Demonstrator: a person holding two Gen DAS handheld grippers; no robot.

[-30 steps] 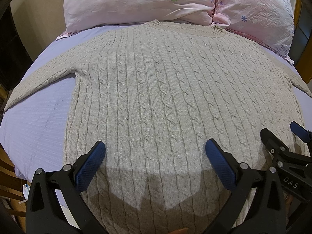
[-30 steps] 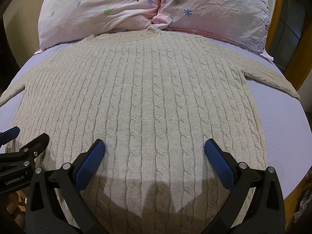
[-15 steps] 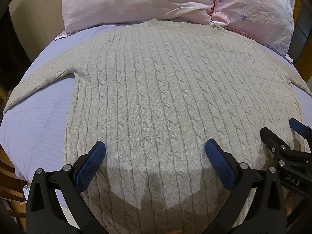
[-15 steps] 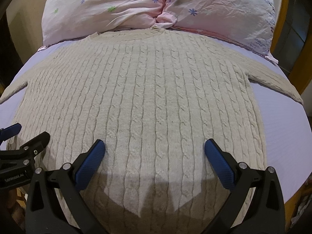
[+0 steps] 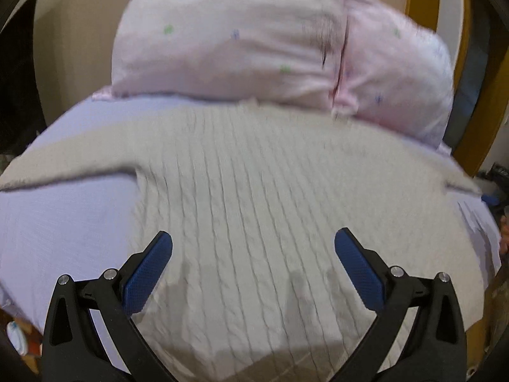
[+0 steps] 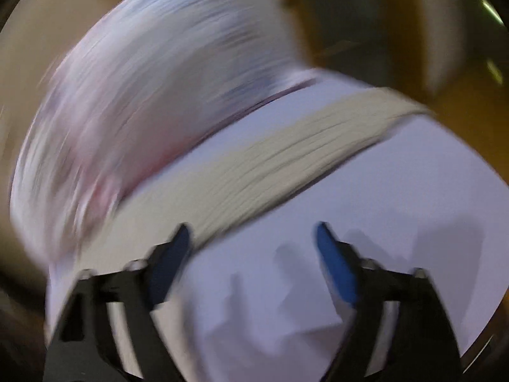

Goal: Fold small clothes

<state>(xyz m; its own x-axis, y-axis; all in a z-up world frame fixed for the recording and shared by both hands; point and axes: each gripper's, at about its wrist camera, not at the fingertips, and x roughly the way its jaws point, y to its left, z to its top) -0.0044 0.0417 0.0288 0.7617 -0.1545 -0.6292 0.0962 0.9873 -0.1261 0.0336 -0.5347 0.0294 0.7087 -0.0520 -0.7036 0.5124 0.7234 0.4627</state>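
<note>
A beige cable-knit sweater (image 5: pixel 254 191) lies flat on the lavender bed sheet (image 5: pixel 63 222), neck toward the pillows, sleeves spread out. My left gripper (image 5: pixel 253 259) is open and empty above the sweater's lower body. My right gripper (image 6: pixel 251 248) is open and empty over the bare sheet (image 6: pixel 397 210), with the sweater's right sleeve (image 6: pixel 270 162) running diagonally just beyond its fingertips. The right wrist view is heavily blurred.
Two pink floral pillows (image 5: pixel 241 44) lie at the head of the bed, also in the right wrist view (image 6: pixel 143 105). A wooden bed frame (image 5: pixel 486 95) runs along the right. Dark floor lies past the bed's left edge (image 5: pixel 16 79).
Both grippers pulled back and lifted. The right gripper swung fast to the right, from over the sweater's body to the right sleeve. It has left the left wrist view.
</note>
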